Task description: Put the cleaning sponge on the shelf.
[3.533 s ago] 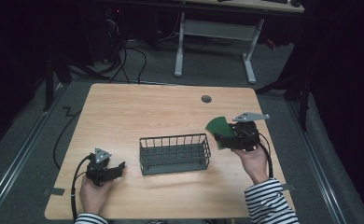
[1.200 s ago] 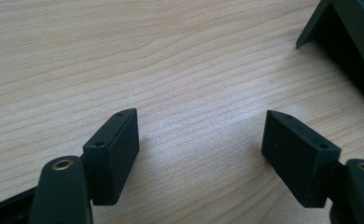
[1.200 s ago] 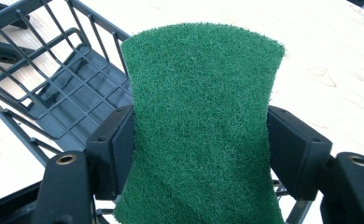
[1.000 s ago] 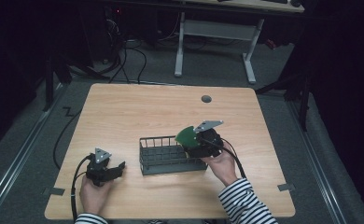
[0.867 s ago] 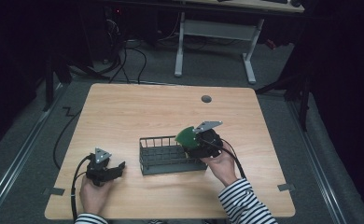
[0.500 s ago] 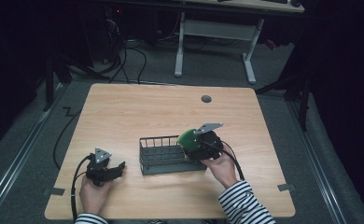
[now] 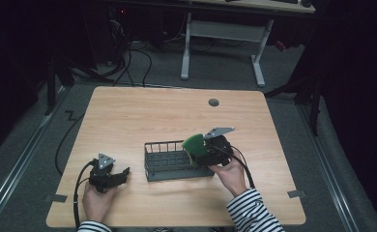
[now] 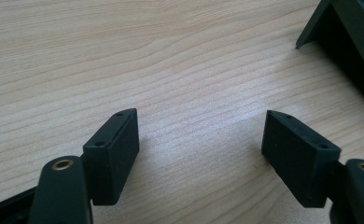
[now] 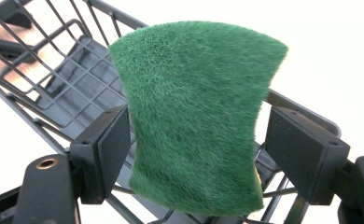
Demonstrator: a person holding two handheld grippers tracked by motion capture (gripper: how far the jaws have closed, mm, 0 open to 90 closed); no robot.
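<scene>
A green scouring sponge (image 7: 193, 143) (image 9: 194, 116) stands upright over the right end of a dark wire basket (image 7: 169, 159) (image 9: 68, 84) in the middle of the table. My right gripper (image 7: 199, 151) (image 9: 194, 154) has the sponge between its jaws, which have just been opening. In the right gripper view one pad meets the sponge's edge and the other stands off it with a gap. My left gripper (image 7: 121, 175) (image 8: 201, 144) rests on the table at the front left, open with bare wood between its fingers. It sits apart from the basket, whose corner (image 8: 348, 37) lies just ahead.
A round cable hole (image 7: 213, 102) lies in the wooden table (image 7: 128, 116) at the far right. A black cable (image 7: 75, 188) trails from the left gripper over the front left edge. A white desk frame (image 7: 220, 34) stands on the floor beyond.
The right gripper carried the sponge leftward from the table's right side to the basket's right end, sank slightly there, and its jaws now stand wider. The left gripper has stayed put.
</scene>
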